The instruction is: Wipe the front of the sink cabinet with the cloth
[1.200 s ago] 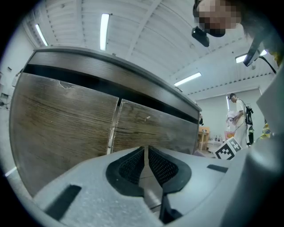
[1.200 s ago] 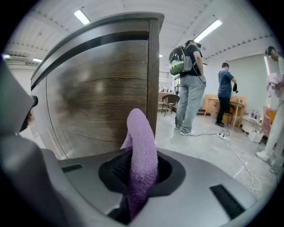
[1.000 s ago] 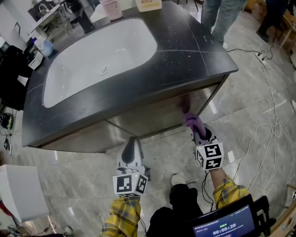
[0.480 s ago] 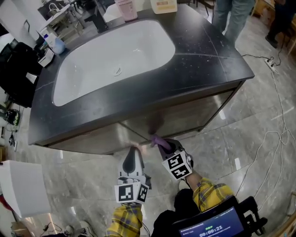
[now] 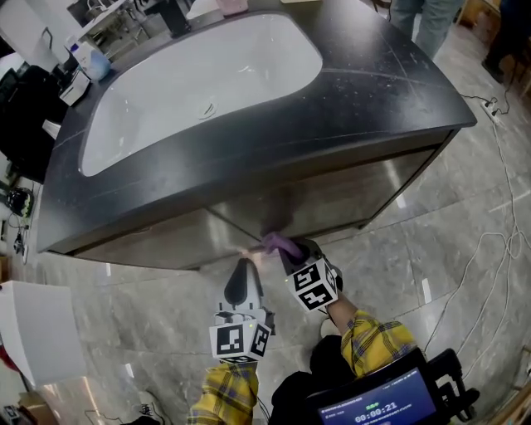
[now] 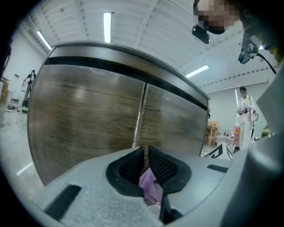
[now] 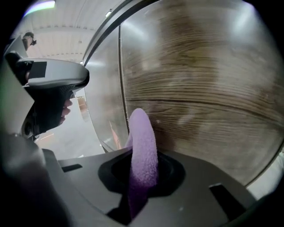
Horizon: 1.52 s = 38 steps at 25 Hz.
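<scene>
The sink cabinet (image 5: pixel 332 197) stands on a glossy grey stone floor (image 5: pixel 431 266). Its dark speckled tabletop (image 5: pixel 398 91) holds a white basin (image 5: pixel 207 75), and its front is two wood-grain doors that meet at a thin vertical seam (image 6: pixel 140 115). Cables (image 5: pixel 498 236) trail over the floor beyond the cabinet's right corner, a person's legs (image 5: pixel 423 21) show behind its far right corner, and strip lights (image 6: pixel 107 26) run along the ceiling above it. The right gripper (image 5: pixel 294 251) is low at the cabinet front, near the seam. It is clenched on the cloth (image 7: pixel 143 146), a purple fleecy fold that stands up out of the jaws. The cloth's (image 5: pixel 279 242) rounded top lies against the door just right of the seam (image 7: pixel 120 84), though actual contact is hard to confirm through the wide-angle lens. The left gripper (image 5: pixel 242 270) sits just beside it, a little farther back from the cabinet and pointing at the same seam. Its jaws are drawn almost together, with only a slit between the ribbed pads (image 6: pixel 162 166). A purple scrap (image 6: pixel 150 184) is pinched low between them. Whether that scrap belongs to the same cloth cannot be told.
</scene>
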Each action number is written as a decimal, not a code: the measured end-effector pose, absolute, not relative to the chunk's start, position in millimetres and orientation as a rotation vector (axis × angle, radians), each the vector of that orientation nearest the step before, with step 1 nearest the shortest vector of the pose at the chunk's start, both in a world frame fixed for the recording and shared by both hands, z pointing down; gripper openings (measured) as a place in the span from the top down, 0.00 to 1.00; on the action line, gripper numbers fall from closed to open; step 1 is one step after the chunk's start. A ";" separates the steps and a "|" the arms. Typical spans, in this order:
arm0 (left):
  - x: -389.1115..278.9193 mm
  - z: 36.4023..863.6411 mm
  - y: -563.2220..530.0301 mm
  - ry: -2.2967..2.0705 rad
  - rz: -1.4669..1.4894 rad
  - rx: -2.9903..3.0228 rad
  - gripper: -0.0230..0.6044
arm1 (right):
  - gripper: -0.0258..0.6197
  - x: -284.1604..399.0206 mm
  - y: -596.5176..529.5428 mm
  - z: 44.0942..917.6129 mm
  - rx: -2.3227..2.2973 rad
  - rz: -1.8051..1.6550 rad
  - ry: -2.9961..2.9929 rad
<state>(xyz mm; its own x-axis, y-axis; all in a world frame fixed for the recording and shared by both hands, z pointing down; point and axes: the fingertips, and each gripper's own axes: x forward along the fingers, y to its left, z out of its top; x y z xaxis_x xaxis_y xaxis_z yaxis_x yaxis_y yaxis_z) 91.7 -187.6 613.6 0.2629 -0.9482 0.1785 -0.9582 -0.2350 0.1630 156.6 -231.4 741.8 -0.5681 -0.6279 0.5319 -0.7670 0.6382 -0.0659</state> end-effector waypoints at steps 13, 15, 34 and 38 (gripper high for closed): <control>145.5 614.0 -213.2 -1.666 0.025 2.388 0.92 | 0.90 288.8 -251.9 739.7 1.348 0.395 -2.272; 151.7 616.9 -214.6 -1.653 0.024 2.396 0.92 | 0.90 308.5 -253.1 741.8 1.394 0.407 -2.248; 161.9 659.8 -228.4 -1.641 0.085 2.372 0.92 | 0.90 408.7 -258.3 773.6 1.668 0.576 -2.045; 160.9 660.4 -231.0 -1.643 0.129 2.355 0.92 | 0.90 416.0 -249.5 771.7 1.753 0.603 -1.982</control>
